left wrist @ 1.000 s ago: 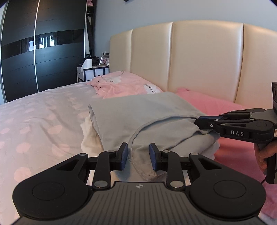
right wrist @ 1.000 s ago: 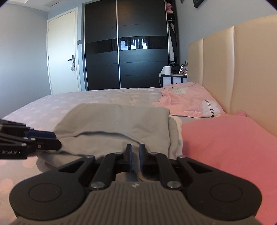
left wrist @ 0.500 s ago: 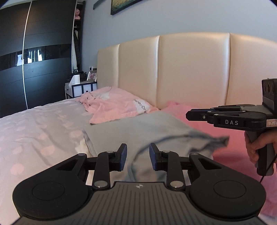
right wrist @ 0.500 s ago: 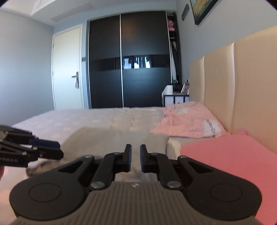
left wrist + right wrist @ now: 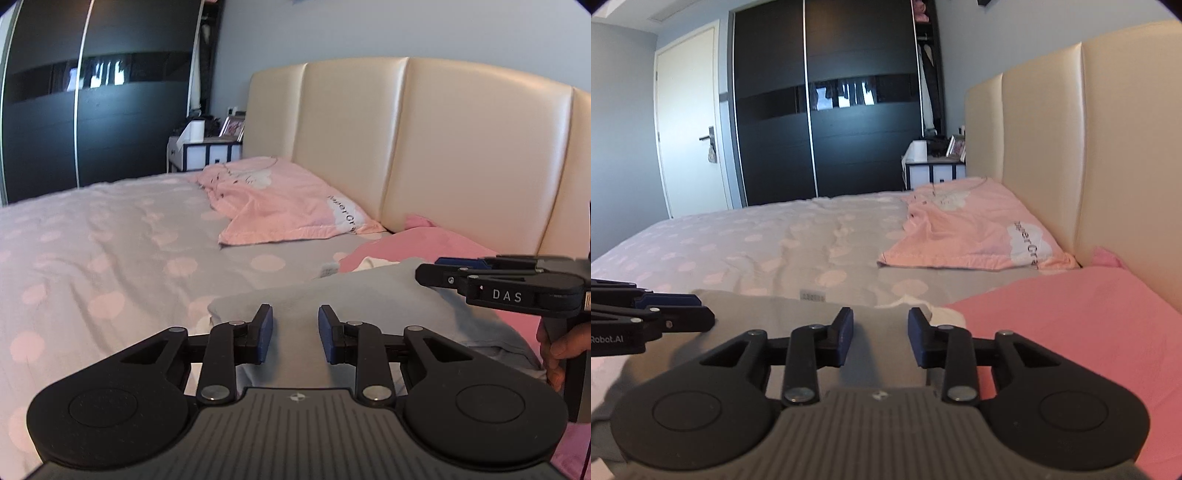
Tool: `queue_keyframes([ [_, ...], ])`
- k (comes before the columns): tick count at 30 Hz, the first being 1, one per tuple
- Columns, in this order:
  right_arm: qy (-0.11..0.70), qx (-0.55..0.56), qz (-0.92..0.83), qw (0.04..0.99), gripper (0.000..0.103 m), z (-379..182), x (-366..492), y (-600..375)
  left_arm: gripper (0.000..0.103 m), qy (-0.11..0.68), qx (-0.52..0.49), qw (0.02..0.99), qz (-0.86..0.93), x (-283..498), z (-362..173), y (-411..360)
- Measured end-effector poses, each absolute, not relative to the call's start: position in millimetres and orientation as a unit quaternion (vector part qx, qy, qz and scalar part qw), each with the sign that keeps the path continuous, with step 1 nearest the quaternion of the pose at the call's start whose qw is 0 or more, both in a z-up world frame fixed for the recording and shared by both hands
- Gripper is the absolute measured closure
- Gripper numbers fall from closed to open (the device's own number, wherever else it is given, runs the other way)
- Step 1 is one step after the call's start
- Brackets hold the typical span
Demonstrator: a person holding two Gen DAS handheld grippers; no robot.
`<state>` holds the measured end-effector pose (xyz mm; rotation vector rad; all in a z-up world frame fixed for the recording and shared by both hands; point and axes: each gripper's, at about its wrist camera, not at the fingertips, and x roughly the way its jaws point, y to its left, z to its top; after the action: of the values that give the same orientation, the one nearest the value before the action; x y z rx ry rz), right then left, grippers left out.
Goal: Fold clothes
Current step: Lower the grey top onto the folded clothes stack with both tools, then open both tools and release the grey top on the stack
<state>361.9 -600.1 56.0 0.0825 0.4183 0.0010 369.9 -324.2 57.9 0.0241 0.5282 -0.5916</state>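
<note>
The grey garment (image 5: 373, 295) is seen as soft, matt cloth, lightly creased. The bedcover (image 5: 110, 243) is a matt woven fabric printed with pale dots. The headboard (image 5: 461, 147) is padded in smooth cream leather-like material with a soft sheen. The wardrobe (image 5: 827, 110) is faced in dark panels crossed by a glossy, mirror-like band. Each gripper, left (image 5: 295, 332) and right (image 5: 881, 338), is made of matt black plastic with blue pads and bright metal pins.

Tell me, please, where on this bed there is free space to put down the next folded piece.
Free: the dotted bedspread between the grey garment and the wardrobe. Crowded: along the headboard, with the pink shirt and pink cloth.
</note>
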Motion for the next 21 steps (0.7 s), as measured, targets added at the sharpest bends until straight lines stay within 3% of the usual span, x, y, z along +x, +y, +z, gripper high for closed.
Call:
queue_keyframes([
  [15, 0.247, 0.099, -0.005, 0.964, 0.064, 21, 374, -616, 0.078, 0.292, 0.010, 0.916, -0.275, 380, 41, -329],
  [19, 0.238, 0.093, -0.019, 0.967, 0.059, 31, 365, -609, 0.077, 0.296, 0.011, 0.918, -0.265, 370, 59, -328],
  [21, 0.226, 0.094, -0.032, 0.969, 0.047, 43, 355, -605, 0.071, 0.286, 0.019, 0.920, -0.268, 358, 71, -324],
])
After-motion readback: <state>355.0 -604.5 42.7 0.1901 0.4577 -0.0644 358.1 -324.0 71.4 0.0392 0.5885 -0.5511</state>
